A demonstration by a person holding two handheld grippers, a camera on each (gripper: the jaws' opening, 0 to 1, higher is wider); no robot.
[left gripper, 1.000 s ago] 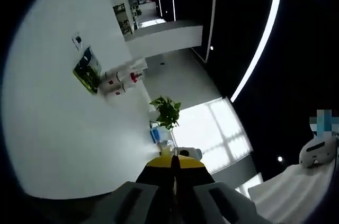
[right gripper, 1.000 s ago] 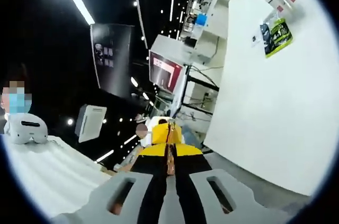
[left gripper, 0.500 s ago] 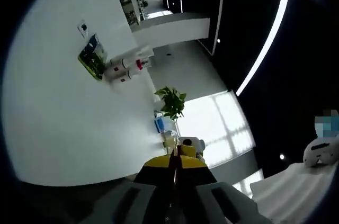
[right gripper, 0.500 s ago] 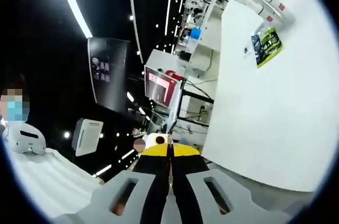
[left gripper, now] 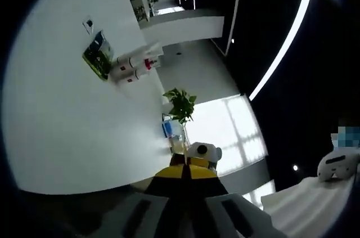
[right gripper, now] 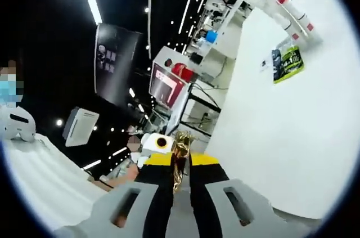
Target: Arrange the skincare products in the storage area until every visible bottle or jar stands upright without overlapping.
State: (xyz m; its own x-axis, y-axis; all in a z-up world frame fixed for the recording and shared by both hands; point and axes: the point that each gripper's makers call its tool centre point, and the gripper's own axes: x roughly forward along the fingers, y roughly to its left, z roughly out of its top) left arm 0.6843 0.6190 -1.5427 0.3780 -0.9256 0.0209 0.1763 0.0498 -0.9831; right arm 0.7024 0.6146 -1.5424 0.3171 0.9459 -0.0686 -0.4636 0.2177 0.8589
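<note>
White tabletop (left gripper: 67, 114) stretches across both gripper views, with a dim showroom behind. At its far end two white bottles (left gripper: 132, 68) with red caps lie on their sides, touching, just beside a green packet (left gripper: 97, 55). They look light, rigid and smooth, likely to roll; gripping mid-body seems safest. Both the left gripper (left gripper: 185, 171) and the right gripper (right gripper: 180, 162) are well away from them, each with jaws pressed together, holding nothing.

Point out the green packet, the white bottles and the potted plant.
green packet (left gripper: 97, 55), left gripper view, middle of its face
white bottles (left gripper: 133, 69), left gripper view, body of one
potted plant (left gripper: 180, 103), left gripper view, leaves
</note>
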